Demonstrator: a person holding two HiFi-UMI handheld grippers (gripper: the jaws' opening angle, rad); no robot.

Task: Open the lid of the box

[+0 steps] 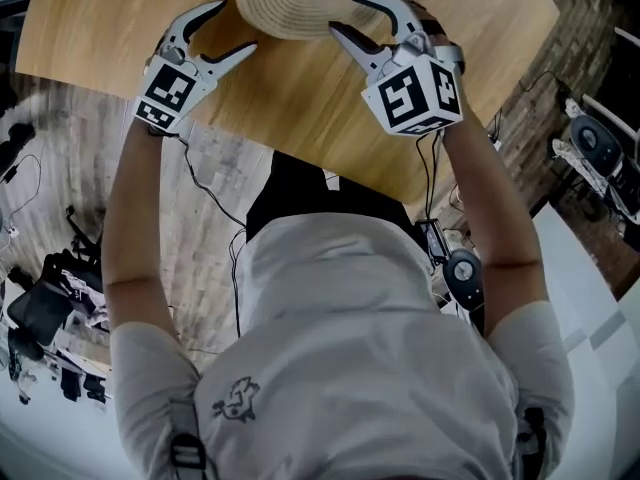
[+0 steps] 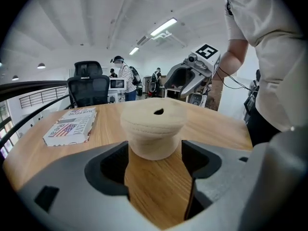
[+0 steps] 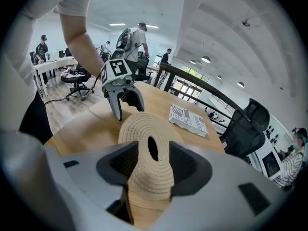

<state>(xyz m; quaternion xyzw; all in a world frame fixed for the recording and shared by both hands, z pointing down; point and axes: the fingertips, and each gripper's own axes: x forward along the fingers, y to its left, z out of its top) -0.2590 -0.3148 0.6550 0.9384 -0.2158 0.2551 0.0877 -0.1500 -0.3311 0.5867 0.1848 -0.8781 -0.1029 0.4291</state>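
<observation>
A round woven rope box (image 2: 154,129) with a lid (image 1: 280,8) that has a small hole in its middle stands on the wooden table (image 1: 300,98). My left gripper (image 1: 237,28) is open at the box's left side; in the left gripper view the box's base sits just ahead of the left gripper (image 2: 155,153), not touched. My right gripper (image 1: 342,12) hovers over the lid's right part, jaws apart. In the right gripper view the right gripper (image 3: 150,160) straddles the lid (image 3: 144,129), with the hole between the jaws. I see no pad pressing on it.
A book (image 2: 72,126) lies flat on the table beyond the box, also visible as the book (image 3: 188,119) in the right gripper view. The table's near edge runs just behind both grippers. Office chairs, a railing and people stand farther off.
</observation>
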